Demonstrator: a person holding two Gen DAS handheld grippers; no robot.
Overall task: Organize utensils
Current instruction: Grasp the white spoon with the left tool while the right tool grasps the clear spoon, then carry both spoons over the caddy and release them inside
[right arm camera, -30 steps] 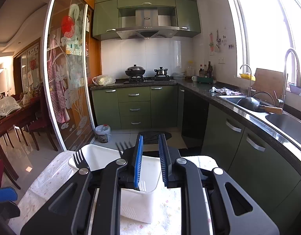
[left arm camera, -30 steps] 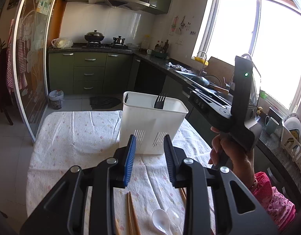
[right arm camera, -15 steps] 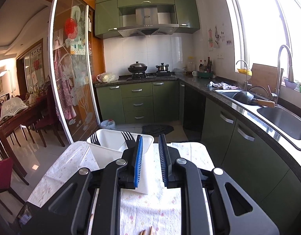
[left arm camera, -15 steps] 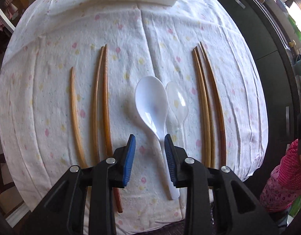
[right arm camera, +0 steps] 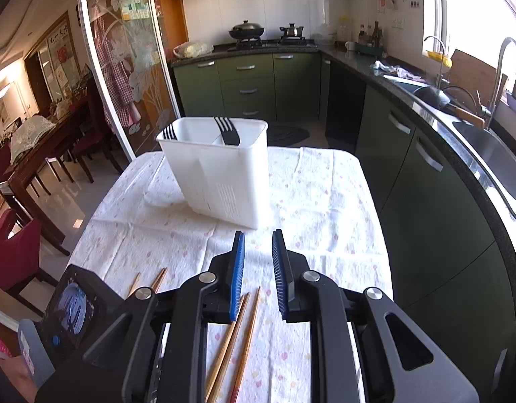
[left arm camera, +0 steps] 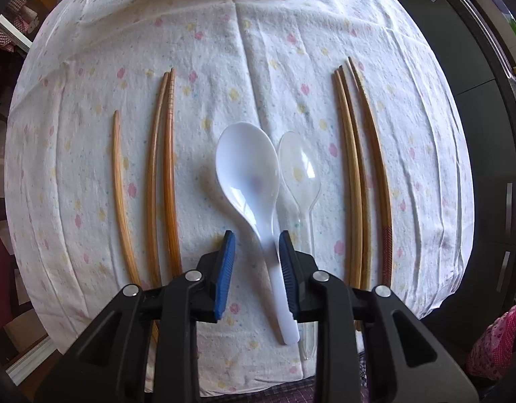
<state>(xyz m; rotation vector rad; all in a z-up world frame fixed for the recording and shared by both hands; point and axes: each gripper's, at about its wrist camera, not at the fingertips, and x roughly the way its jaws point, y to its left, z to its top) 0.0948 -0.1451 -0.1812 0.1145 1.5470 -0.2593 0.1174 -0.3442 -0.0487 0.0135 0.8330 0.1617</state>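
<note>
Your left tool [left arm camera: 256, 240] straddles the handle of the white plastic soup spoon [left arm camera: 249, 181], its jaws closing with the handle between them, and the clear plastic spoon [left arm camera: 300, 171] lies just beside its right pad, leaving little room there. Bare flowered cloth on the surface [left arm camera: 258, 67] lies open between the spoons and the white slotted plastic utensil holder [right arm camera: 221, 174], flanked by three wooden chopsticks on the left [left arm camera: 155, 174] and three wooden chopsticks on the right [left arm camera: 358, 181]. Ahead of your right tool [right arm camera: 258, 245] the holder blocks the way, black forks [right arm camera: 227, 131] rising above its rim, with open cloth to its right.
</note>
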